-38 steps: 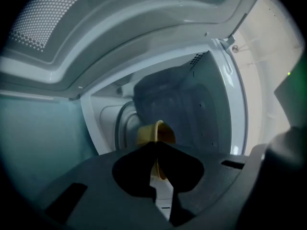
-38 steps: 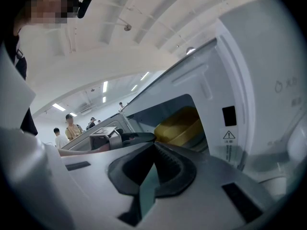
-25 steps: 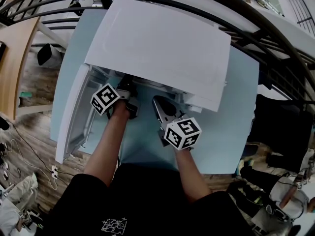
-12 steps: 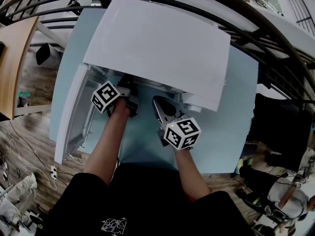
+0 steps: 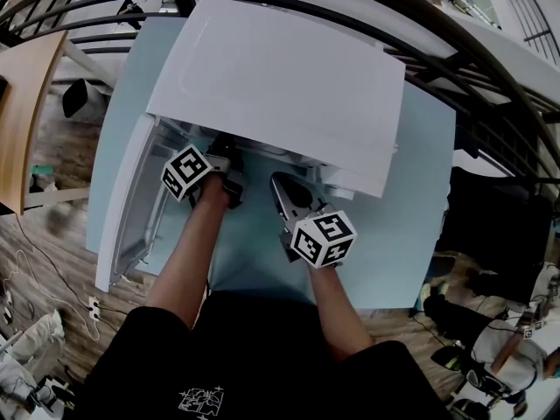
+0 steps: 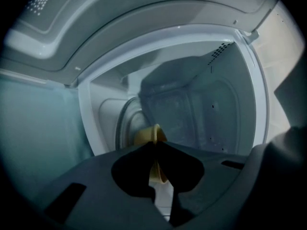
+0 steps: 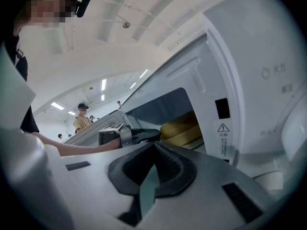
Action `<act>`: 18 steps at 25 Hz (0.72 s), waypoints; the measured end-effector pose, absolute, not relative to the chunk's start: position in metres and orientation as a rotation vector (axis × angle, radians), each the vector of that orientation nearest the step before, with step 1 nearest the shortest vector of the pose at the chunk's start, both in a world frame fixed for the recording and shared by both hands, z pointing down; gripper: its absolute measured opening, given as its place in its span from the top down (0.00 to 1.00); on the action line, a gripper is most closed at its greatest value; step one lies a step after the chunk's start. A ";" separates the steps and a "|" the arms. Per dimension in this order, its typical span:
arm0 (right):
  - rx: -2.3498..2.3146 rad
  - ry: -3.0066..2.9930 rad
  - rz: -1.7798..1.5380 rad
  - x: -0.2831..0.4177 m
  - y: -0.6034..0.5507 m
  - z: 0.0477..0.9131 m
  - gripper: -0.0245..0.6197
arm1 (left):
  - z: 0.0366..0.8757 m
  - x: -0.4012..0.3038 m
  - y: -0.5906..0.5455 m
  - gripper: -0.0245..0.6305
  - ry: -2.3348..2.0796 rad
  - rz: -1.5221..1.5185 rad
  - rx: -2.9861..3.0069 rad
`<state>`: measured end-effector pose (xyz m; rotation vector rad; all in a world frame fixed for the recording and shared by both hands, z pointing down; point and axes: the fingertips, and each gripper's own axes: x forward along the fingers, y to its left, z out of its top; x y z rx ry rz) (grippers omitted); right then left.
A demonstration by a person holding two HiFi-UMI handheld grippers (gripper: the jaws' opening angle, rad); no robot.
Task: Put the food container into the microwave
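The white microwave [image 5: 280, 77] stands on a pale blue table [image 5: 394, 234], and its door [image 5: 127, 208] hangs open to the left. My left gripper [image 5: 223, 160] reaches into the cavity. In the left gripper view it [image 6: 154, 145] is shut on the rim of the yellow food container [image 6: 147, 136]. The right gripper view shows the container [image 7: 182, 128] inside the cavity with the left gripper [image 7: 144, 134] at it. My right gripper [image 5: 284, 186] rests outside, in front of the opening, shut and empty [image 7: 154, 147].
The cavity's back wall [image 6: 216, 104] and a round turntable edge [image 6: 125, 123] lie close behind the container. The control panel side [image 7: 249, 80] stands right of the opening. Black railings [image 5: 490, 68] curve behind the table. A person [image 7: 82, 119] stands far off.
Both grippers stay about where they were; only the head view shifts a little.
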<state>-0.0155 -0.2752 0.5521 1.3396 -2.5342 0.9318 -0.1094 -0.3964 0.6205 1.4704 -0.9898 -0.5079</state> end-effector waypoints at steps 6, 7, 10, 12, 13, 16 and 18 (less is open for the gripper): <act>1.349 -2.533 0.925 -0.011 -0.274 0.549 0.95 | 0.618 -0.109 -0.398 0.92 -0.980 -0.514 1.486; 1.349 -2.533 0.925 -0.010 -0.273 0.549 0.95 | 0.617 -0.109 -0.398 0.90 -0.978 -0.516 1.489; 1.348 -2.537 0.924 -0.009 -0.272 0.546 0.95 | 0.615 -0.108 -0.397 0.86 -0.975 -0.511 1.498; 1.348 -2.542 0.923 -0.009 -0.271 0.544 0.95 | 0.614 -0.108 -0.394 0.85 -0.977 -0.506 1.503; 1.348 -2.546 0.922 -0.009 -0.270 0.543 0.95 | 0.613 -0.108 -0.393 0.85 -0.979 -0.505 1.504; 1.349 -2.556 0.920 -0.007 -0.268 0.538 0.95 | 0.609 -0.109 -0.389 0.84 -0.988 -0.503 1.512; 1.348 -2.561 0.919 -0.006 -0.266 0.533 0.95 | 0.604 -0.110 -0.388 0.84 -0.995 -0.501 1.520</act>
